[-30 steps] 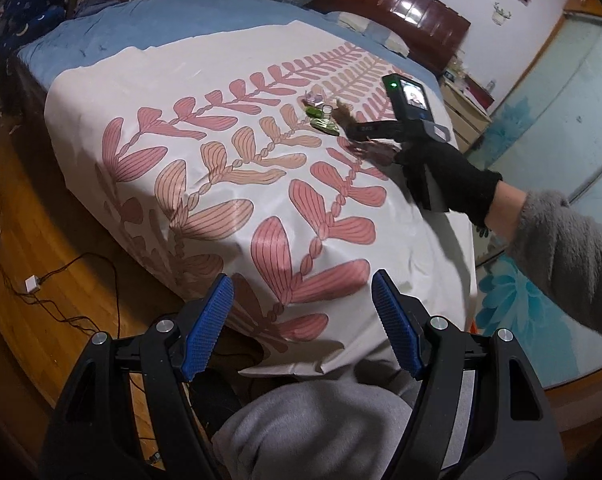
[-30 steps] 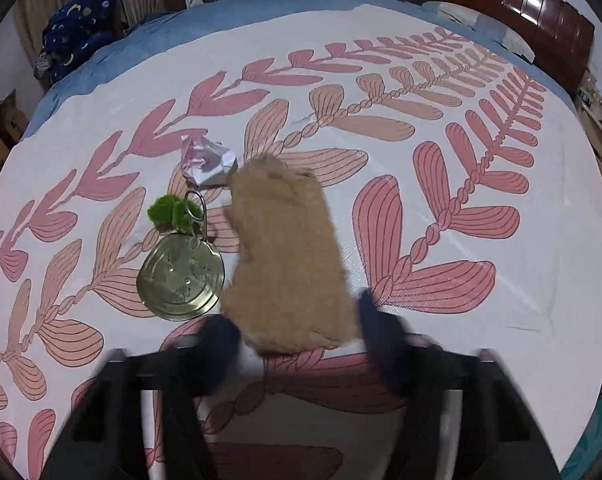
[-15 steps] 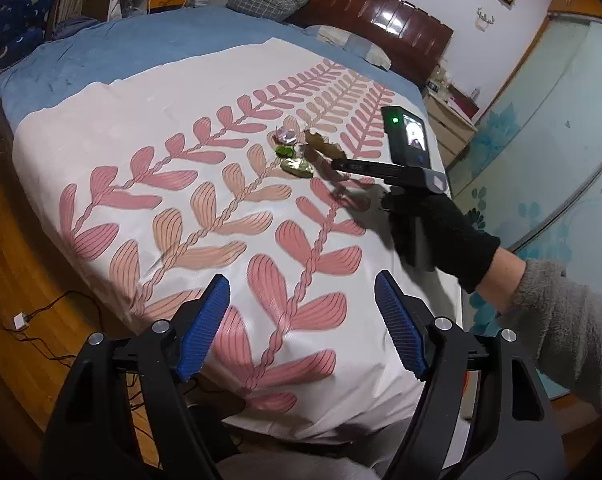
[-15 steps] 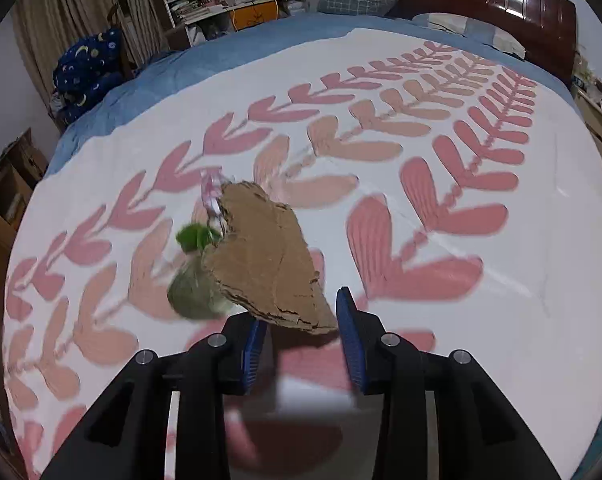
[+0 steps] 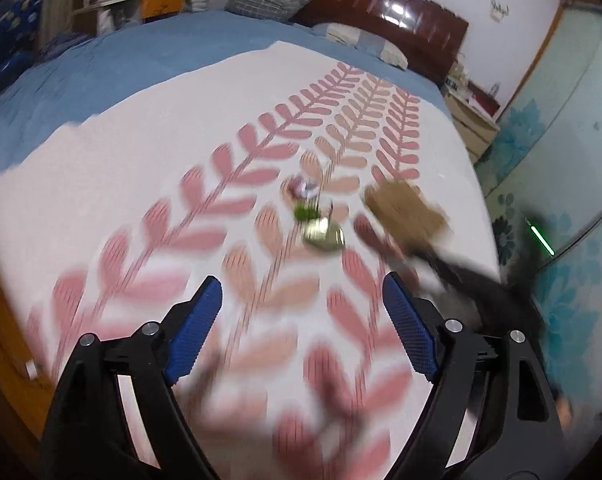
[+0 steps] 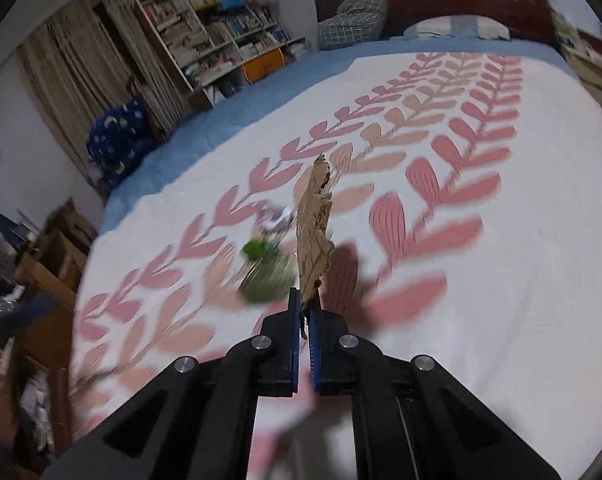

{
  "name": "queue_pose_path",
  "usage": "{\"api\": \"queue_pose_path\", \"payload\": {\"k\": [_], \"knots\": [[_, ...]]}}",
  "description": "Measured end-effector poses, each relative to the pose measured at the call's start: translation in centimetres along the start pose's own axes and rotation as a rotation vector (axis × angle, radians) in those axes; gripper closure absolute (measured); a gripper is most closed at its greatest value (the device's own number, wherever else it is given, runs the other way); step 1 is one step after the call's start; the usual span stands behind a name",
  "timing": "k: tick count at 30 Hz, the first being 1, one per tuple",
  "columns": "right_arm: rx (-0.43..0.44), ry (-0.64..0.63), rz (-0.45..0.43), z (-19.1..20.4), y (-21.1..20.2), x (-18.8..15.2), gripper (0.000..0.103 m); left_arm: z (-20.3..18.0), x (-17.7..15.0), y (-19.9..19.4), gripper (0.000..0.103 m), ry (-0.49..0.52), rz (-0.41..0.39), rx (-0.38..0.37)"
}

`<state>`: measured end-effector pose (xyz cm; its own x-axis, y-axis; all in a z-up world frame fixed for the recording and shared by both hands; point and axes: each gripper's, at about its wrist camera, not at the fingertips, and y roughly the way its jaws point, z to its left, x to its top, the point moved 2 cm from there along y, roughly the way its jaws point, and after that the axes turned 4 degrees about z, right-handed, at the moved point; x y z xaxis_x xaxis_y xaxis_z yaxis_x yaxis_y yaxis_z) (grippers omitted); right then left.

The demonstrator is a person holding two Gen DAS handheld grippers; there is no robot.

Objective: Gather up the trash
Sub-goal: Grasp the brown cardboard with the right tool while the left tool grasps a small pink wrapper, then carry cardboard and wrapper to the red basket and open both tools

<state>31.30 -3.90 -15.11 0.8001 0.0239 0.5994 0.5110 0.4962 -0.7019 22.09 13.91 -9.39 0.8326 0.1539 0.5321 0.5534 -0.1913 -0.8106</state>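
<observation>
Since the earlier frames the torn brown cardboard scrap had been lifted clear of the white bedspread with pink leaf print and turned edge-on, and the right gripper had closed almost fully, its blue pads pinching the scrap's lower end. The left gripper had swung in over the bed and stood wide apart with nothing between its blue ribbed pads.

Only the right wrist view showed the pinch itself, with the scrap standing upright above the fingertips, its ragged corrugated edge exposed. Only the left wrist view showed the scrap's flat brown face, held above the spread to the right of the remaining litter, with the right gripper below it no more than a dark smear.

Both views were motion-blurred. The round gold metal can lid lay on the spread, touching a small green crumpled piece; just beyond sat a pink-and-white crumpled wrapper. In the right view the lid was a greenish blur, partly hidden behind the scrap.
</observation>
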Motion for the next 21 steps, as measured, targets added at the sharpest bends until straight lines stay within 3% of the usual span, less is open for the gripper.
{"api": "queue_pose_path", "payload": {"k": [4,8,9,10,12,17,21], "knots": [[-0.007,-0.013,0.013,0.5,-4.5,-5.0,0.097,-1.3,5.7,8.4,0.021,0.073,0.032,0.069],[-0.015,0.032,0.066,-0.5,-8.9,-9.8,0.097,0.6,7.9,15.1,0.022,-0.017,0.14,0.061],[-0.033,0.038,0.075,-0.8,-9.7,-10.6,0.097,1.0,8.2,16.3,0.035,-0.035,0.158,0.072],[-0.039,0.05,0.092,-1.2,-10.5,-11.5,0.097,1.2,8.3,17.1,0.061,-0.038,0.175,0.087],[-0.045,0.089,0.111,-2.0,-12.1,-13.3,0.097,1.3,7.8,18.3,0.088,-0.047,0.224,0.101],[-0.081,0.121,0.126,-3.3,-15.3,-16.4,0.097,0.6,6.6,18.5,0.094,-0.032,0.225,0.102],[-0.073,0.136,0.092,-3.7,-17.4,-15.7,0.097,-0.3,5.8,15.3,0.095,-0.023,0.181,0.104]]}}
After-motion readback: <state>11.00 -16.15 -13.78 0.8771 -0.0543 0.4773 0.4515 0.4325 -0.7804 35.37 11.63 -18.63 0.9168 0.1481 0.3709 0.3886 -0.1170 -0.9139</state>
